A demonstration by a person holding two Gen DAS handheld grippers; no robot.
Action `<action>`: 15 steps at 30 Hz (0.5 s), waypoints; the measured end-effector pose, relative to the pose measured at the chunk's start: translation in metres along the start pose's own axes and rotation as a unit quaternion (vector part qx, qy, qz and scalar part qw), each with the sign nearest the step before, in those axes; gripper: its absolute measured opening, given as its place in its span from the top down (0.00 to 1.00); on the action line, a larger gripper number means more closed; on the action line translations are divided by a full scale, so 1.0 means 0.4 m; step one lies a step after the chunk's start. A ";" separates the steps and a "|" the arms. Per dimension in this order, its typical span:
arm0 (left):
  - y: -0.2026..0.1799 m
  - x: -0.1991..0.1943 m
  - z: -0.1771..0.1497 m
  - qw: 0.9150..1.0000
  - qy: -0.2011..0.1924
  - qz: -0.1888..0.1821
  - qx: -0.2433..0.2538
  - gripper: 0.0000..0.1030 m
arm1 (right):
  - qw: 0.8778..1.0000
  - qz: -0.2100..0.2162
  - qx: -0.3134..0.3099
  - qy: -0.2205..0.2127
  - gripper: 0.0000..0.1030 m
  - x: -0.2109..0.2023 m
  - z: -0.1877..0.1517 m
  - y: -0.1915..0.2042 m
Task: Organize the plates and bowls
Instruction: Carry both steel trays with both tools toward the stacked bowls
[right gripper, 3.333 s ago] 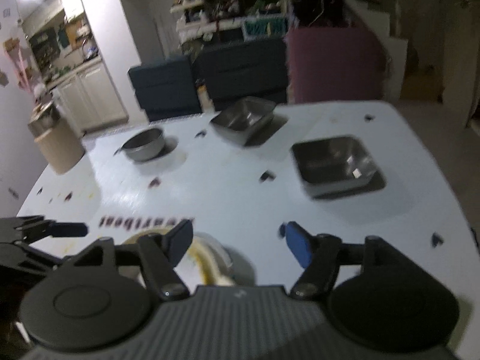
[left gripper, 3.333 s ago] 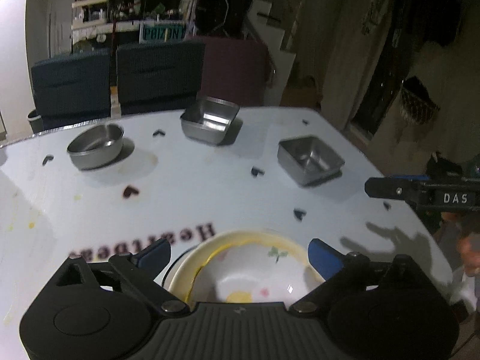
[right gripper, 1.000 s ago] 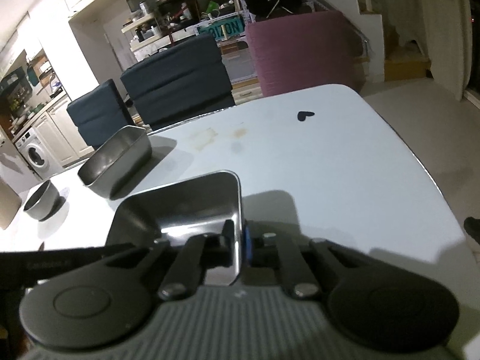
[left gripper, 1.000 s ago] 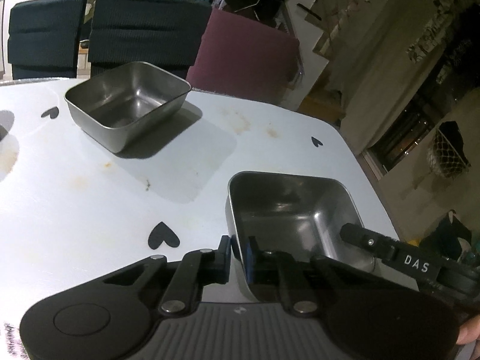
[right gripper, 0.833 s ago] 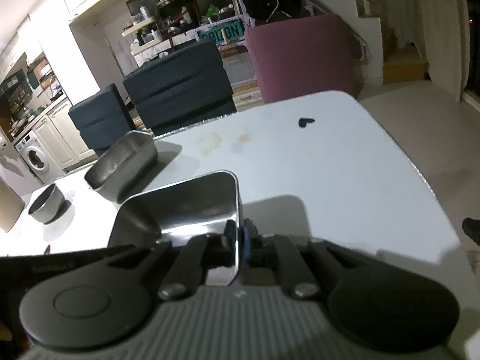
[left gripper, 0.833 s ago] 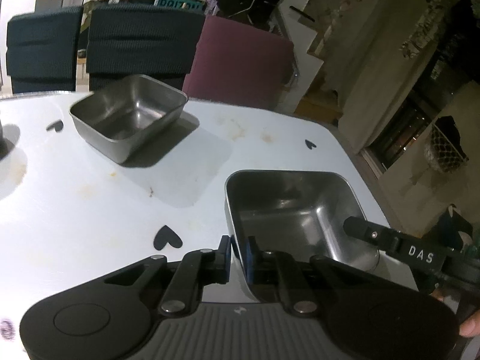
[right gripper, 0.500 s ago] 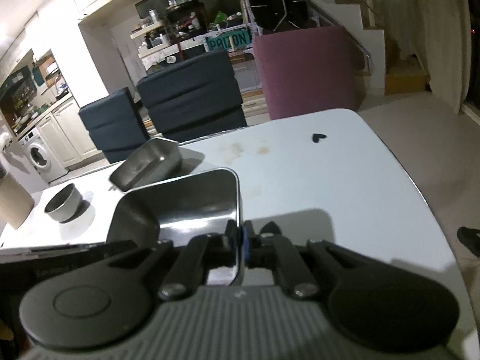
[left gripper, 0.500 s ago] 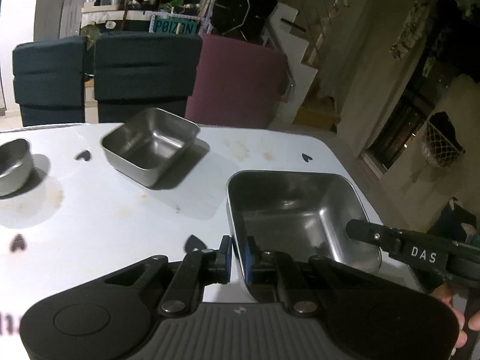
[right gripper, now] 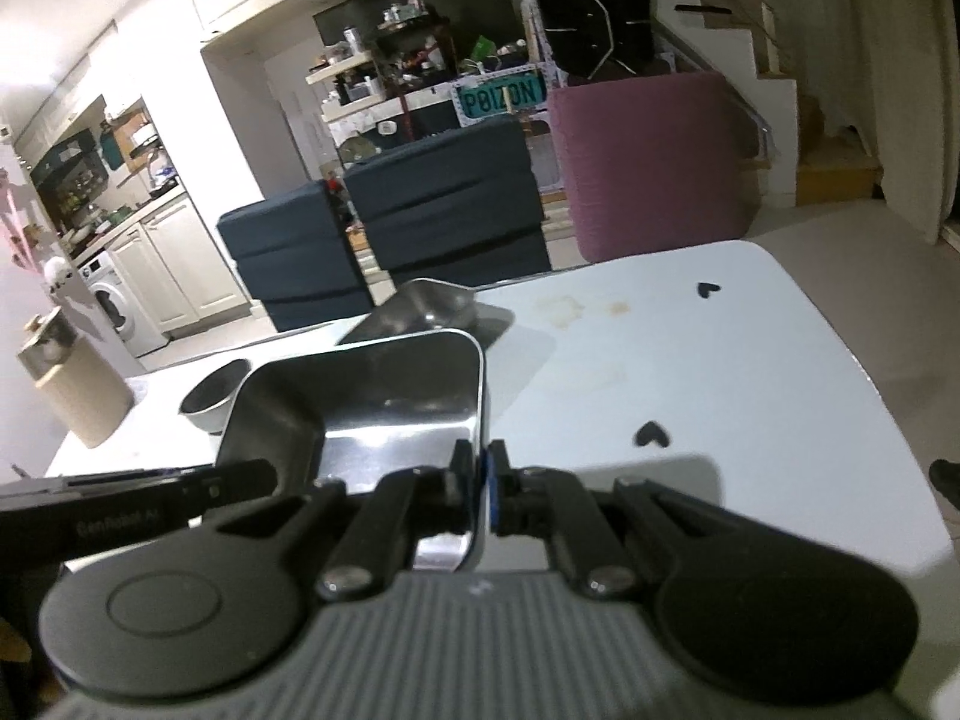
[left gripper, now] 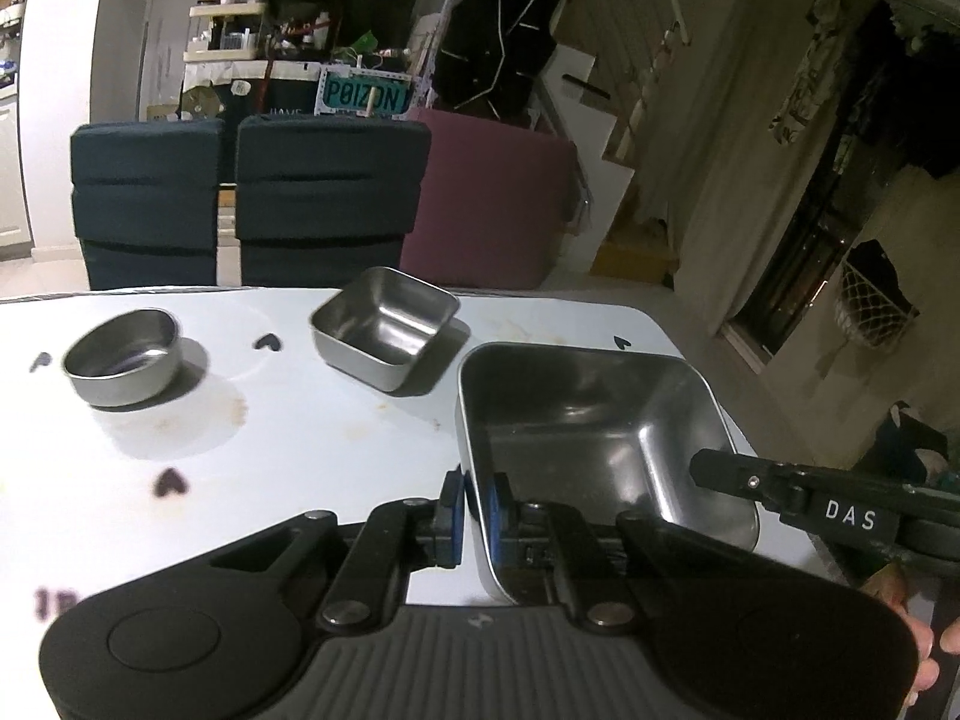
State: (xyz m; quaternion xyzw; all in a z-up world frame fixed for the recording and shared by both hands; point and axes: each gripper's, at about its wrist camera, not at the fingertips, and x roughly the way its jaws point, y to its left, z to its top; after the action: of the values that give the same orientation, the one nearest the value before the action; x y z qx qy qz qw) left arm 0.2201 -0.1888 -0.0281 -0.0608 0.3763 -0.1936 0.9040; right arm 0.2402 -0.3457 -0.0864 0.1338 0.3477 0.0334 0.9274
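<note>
Both my grippers share one load: the left gripper [left gripper: 474,510] has its jaws pinched narrow on the left wall of the square steel tray [left gripper: 591,420], blue pads on either side of the rim; the right gripper [right gripper: 480,495] clamps the opposite wall of the same tray [right gripper: 384,414], jaws nearly closed on the thin metal. In the left wrist view I see the right gripper's black finger marked DAS reaching in at the tray's right side. Tray appears to sit clear of the white table [left gripper: 288,420], held between the two grips over the table's right part. Further back on the table, a second square steel tray [left gripper: 384,324] rests tilted, and well to its left a round steel bowl [left gripper: 123,354] stands upright. Dark heart marks dot the table. Two dark blue chairs [left gripper: 252,198] and a maroon one [left gripper: 486,198] stand behind the far edge
</note>
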 end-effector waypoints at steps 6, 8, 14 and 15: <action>0.048 -0.091 -0.022 1.000 -0.006 0.005 0.005 0.91 | 1.000 0.014 -0.002 -0.002 0.94 -0.045 -0.019 0.058; 0.066 -0.122 -0.029 1.000 -0.008 0.008 0.006 0.91 | 1.000 0.020 -0.001 -0.003 0.94 -0.058 -0.028 0.080; 0.138 -0.219 -0.050 1.000 -0.019 0.023 0.001 0.91 | 0.999 0.037 -0.008 0.004 0.94 -0.075 -0.053 0.159; 0.154 -0.235 -0.053 0.999 -0.021 0.027 -0.002 0.91 | 0.999 0.041 -0.009 0.005 0.94 -0.076 -0.055 0.172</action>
State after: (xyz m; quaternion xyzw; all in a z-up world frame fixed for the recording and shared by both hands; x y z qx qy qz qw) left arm 0.1635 -0.0942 0.0028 -0.0565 0.3590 -0.1675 0.9164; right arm 0.2048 -0.2794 -0.0643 0.1391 0.3467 0.0749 0.9246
